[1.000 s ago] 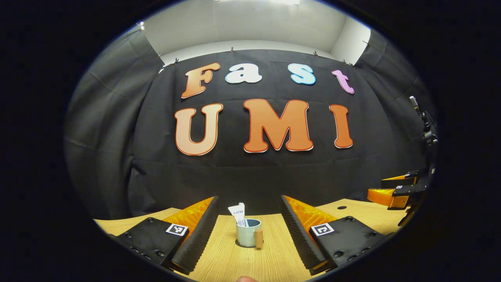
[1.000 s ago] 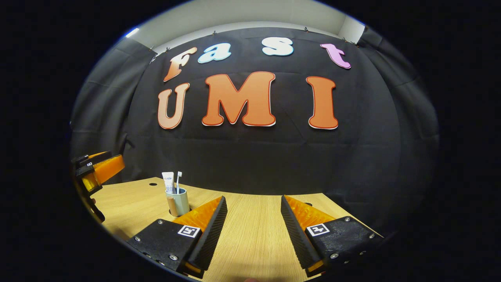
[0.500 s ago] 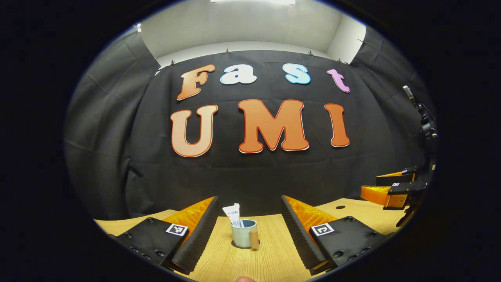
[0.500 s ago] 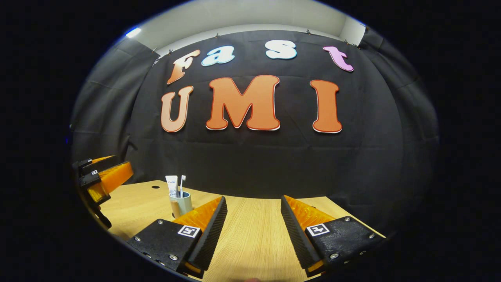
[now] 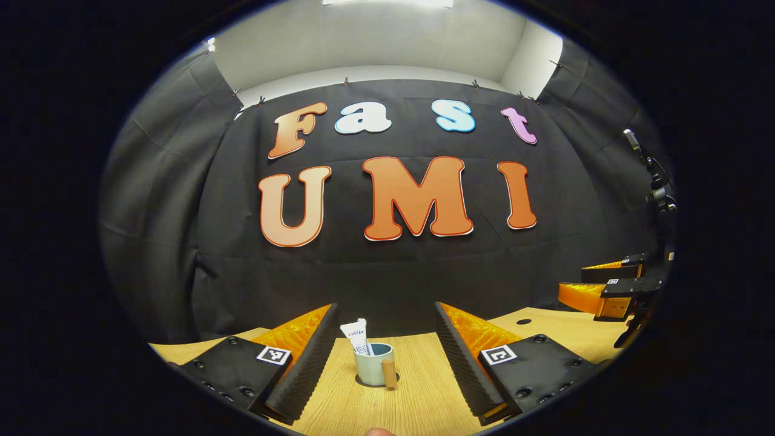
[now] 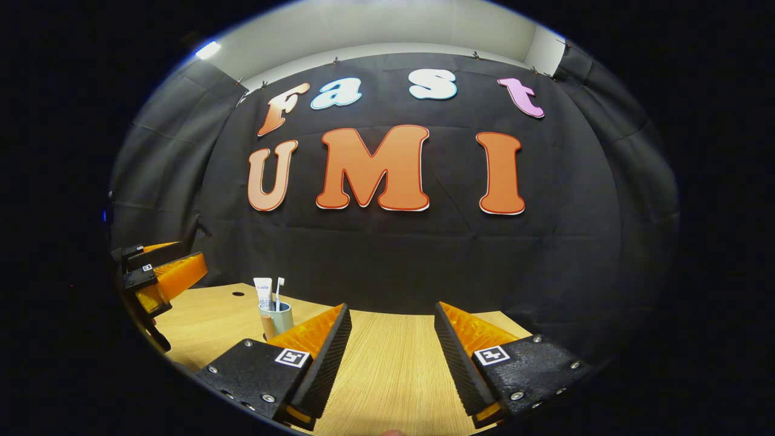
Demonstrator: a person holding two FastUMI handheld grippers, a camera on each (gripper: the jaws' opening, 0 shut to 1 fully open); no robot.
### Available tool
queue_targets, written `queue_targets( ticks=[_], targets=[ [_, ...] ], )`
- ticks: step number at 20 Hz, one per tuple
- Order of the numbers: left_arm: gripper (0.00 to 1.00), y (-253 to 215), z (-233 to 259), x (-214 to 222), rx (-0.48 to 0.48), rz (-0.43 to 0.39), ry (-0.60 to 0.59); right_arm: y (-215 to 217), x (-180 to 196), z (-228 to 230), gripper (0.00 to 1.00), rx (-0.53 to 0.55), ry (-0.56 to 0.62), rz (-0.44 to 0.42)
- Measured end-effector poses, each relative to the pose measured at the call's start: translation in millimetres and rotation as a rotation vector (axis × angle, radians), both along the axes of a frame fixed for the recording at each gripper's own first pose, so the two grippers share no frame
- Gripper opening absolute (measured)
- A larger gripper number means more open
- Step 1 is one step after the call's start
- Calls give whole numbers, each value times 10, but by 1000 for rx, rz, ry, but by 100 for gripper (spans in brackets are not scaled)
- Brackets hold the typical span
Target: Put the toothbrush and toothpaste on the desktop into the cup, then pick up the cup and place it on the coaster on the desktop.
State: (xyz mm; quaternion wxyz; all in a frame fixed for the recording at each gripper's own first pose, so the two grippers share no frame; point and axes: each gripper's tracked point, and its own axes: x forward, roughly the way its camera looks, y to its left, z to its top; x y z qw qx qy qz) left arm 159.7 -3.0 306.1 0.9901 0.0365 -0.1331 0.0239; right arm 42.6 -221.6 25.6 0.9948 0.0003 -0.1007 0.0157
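Now cup stands upright on dark coaster on desktop, toothpaste and toothbrush inside. I hold left gripper and right gripper spread, empty. Cup looks rigid, smooth, top-heavy; I'd grip mid-wall, clear of handle.

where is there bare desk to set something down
Bare wood lies between the right gripper fingers and off to the cup's sides. The one crowded spot is the cup, holding toothpaste and toothbrush, ahead of the left gripper.
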Motion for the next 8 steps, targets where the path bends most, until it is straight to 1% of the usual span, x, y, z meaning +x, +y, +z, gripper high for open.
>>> queue_targets(
  ticks=[5, 6, 7, 8],
  targets=[
    [96, -28, 26, -30, 4, -5, -11, 33, -1, 33, 84, -6, -15, 7],
    [98, -27, 15, -20, 3, -4, -8, 39, -4, 44, 84, -10, -20, 9],
    [98, -9, -5, -18, -1, -1, -5, 45, 0, 43, 84, -14, -22, 10],
    [96, 4, -12, -7, -5, 0, -2, 48, 2, 34, 84, -18, -22, 10]
  ],
)
